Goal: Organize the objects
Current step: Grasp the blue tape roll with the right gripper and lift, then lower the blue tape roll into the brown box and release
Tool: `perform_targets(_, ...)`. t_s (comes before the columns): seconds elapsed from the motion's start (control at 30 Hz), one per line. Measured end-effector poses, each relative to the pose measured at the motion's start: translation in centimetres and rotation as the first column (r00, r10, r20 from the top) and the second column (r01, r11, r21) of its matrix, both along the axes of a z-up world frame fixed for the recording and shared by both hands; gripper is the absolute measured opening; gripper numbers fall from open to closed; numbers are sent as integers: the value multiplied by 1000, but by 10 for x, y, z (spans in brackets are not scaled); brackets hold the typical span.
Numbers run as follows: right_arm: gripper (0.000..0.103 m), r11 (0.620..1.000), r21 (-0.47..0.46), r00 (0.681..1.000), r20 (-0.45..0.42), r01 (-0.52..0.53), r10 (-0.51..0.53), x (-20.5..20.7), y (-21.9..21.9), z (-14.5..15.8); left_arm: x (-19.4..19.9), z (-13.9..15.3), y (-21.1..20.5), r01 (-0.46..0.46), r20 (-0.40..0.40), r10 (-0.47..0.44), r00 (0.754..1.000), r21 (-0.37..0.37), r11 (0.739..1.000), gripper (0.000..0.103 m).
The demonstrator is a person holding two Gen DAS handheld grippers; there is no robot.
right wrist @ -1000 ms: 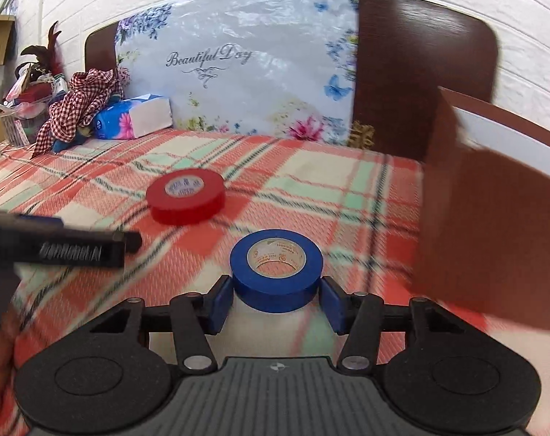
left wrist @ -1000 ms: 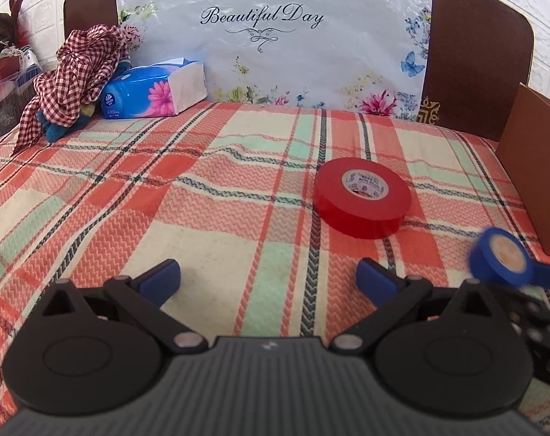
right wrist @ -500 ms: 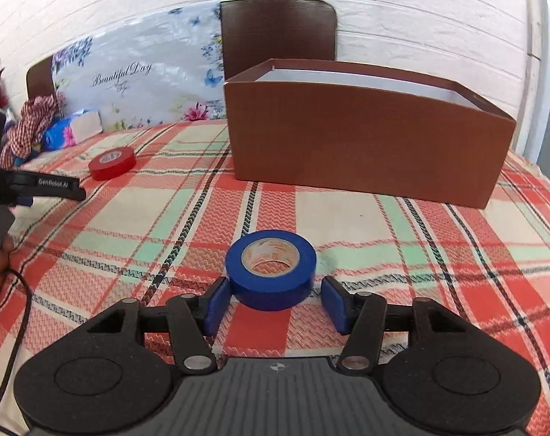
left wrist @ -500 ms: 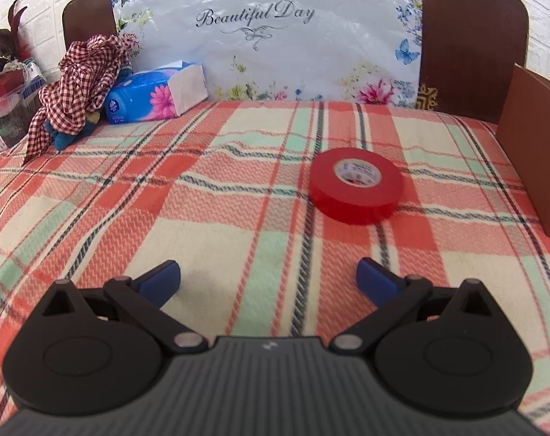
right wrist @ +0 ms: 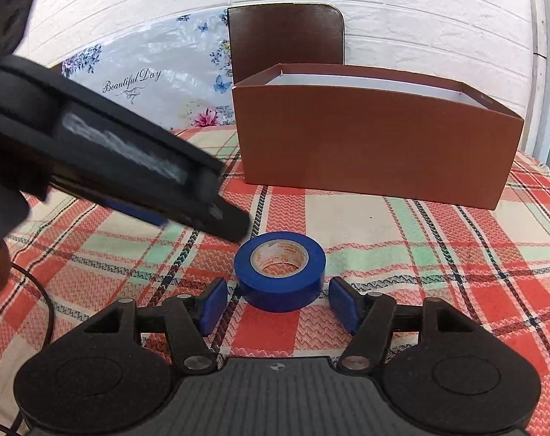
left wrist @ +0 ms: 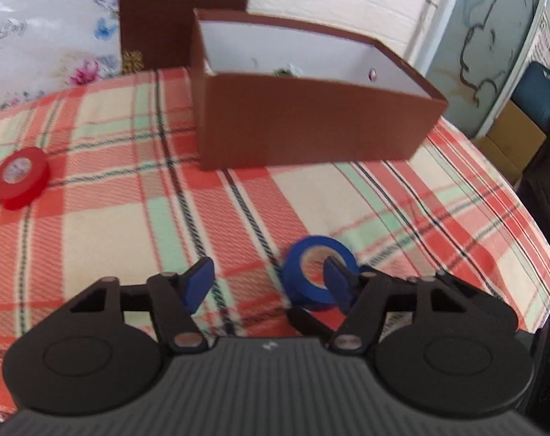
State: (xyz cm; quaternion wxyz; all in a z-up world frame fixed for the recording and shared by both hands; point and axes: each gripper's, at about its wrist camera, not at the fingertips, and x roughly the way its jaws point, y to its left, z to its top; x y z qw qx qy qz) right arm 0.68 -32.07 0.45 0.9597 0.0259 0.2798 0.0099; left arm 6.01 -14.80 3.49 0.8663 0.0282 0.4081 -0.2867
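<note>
A blue tape roll (right wrist: 280, 270) lies flat on the plaid cloth, between the spread fingers of my right gripper (right wrist: 278, 305), which is open and not touching it. In the left wrist view the same roll (left wrist: 311, 276) sits behind my left gripper's right finger. My left gripper (left wrist: 269, 285) is open and empty; its body also shows in the right wrist view (right wrist: 122, 167), just left of and above the roll. A red tape roll (left wrist: 20, 178) lies far left. An open brown box (right wrist: 376, 138) stands behind.
The box (left wrist: 311, 123) has white inner walls, with small items barely showing inside. A dark chair back (right wrist: 285, 40) and a floral "Beautiful Day" sheet (right wrist: 140, 76) stand behind the table. The table's right edge (left wrist: 540, 254) drops off toward cardboard boxes on the floor.
My right gripper has opened and let go of the blue roll, which now rests on the cloth. My left gripper swung right, from facing the red roll to beside the blue roll.
</note>
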Motion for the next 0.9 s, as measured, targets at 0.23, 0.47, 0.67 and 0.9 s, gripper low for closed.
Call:
perform_targets(0.23,65,1000,-2,1000,-5,-13,13,2,3,-2,4,-14,-15,40,-68,-40,997,-7,999,44)
perform_targets(0.47,54,1000,-9,999,31,17,-17,-3,2,1,11,-7,-16,27,-88,-30,996,-40,999,22)
perform_targets(0.67,54,992,-92,972,225,82,-60,-10,5,22,14,34,-23,54,22,-52,998,-93,994,22)
perform_targets(0.9,54,976,-96,925,349,196,-151,32,-31,51,49,76,-76,119,157,-105,982,-81,990,22)
